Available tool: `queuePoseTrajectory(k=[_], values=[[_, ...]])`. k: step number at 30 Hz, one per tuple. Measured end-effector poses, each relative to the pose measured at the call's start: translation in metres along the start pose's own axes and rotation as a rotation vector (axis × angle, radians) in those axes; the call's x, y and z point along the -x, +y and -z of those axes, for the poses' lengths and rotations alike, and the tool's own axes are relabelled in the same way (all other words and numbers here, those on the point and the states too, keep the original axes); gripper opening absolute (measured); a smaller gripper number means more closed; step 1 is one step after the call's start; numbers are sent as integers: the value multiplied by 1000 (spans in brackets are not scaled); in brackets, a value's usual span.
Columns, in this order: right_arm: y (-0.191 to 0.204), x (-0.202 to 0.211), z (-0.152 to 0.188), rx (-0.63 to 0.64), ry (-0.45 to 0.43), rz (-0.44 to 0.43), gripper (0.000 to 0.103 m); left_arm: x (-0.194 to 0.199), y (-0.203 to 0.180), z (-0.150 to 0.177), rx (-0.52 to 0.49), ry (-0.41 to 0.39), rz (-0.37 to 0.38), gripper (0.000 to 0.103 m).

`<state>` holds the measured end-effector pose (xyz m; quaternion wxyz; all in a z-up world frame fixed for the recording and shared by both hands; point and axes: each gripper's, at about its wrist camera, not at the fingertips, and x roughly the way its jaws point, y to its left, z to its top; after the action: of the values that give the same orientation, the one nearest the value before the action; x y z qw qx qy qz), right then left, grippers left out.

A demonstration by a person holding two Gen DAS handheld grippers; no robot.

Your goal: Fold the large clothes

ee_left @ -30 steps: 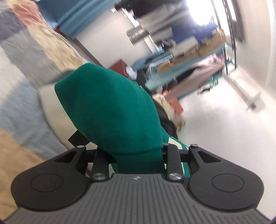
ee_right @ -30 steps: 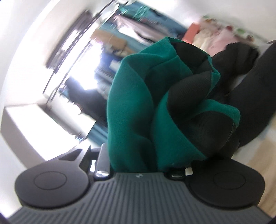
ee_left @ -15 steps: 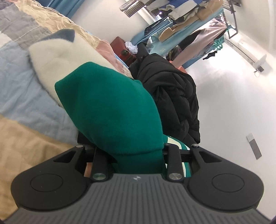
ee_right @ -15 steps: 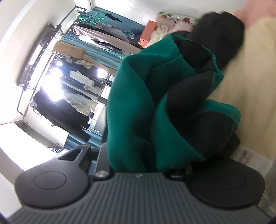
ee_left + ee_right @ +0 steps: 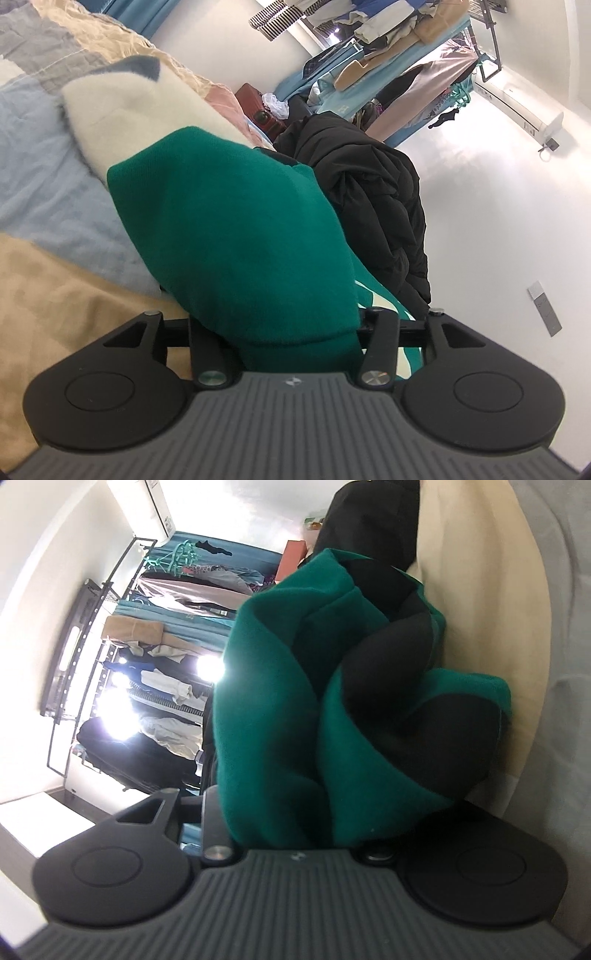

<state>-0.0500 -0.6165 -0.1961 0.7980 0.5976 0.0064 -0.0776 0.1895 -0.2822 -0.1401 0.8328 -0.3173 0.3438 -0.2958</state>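
Green garment [image 5: 236,236], bunched, fills the gap between the fingers of the left gripper [image 5: 291,332] and mounds forward over the patchwork quilt [image 5: 48,192]. Those jaws have just been opening; whether the pads press the cloth cannot be told, since the fabric hides them. A cream fleece [image 5: 140,107] lies farther off, and a black puffer jacket [image 5: 373,199] lies to the right. In the right wrist view the same garment [image 5: 273,709], showing its black lining, sits between the fingers of the right gripper [image 5: 295,834], jaws likewise just opening, grip unclear. A clothes rack [image 5: 147,653] stands at far left.
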Motion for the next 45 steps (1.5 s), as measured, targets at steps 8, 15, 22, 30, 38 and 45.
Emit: queuePoseTrajectory(k=[8,15,22,30,38,45], values=[[3,5,-9,-58,15,47,70,24,5,-1,43,26,-36,74],[22,61,-14,-48,-28,130,87,83,-7,2,-22,-20,-115,81],[87,122,-25,117,-101,123,87,162,-67,-12,-221,-94,-151,81],[227,173,-2,452,-142,-14,87,260,-157,-10,-409,-142,-123,82],[316,227,58,753,-106,-41,87,355,-213,23,-580,-192,-133,82],[329,257,117,938,-13,31,87,412,-233,70,-693,-216,-170,82]])
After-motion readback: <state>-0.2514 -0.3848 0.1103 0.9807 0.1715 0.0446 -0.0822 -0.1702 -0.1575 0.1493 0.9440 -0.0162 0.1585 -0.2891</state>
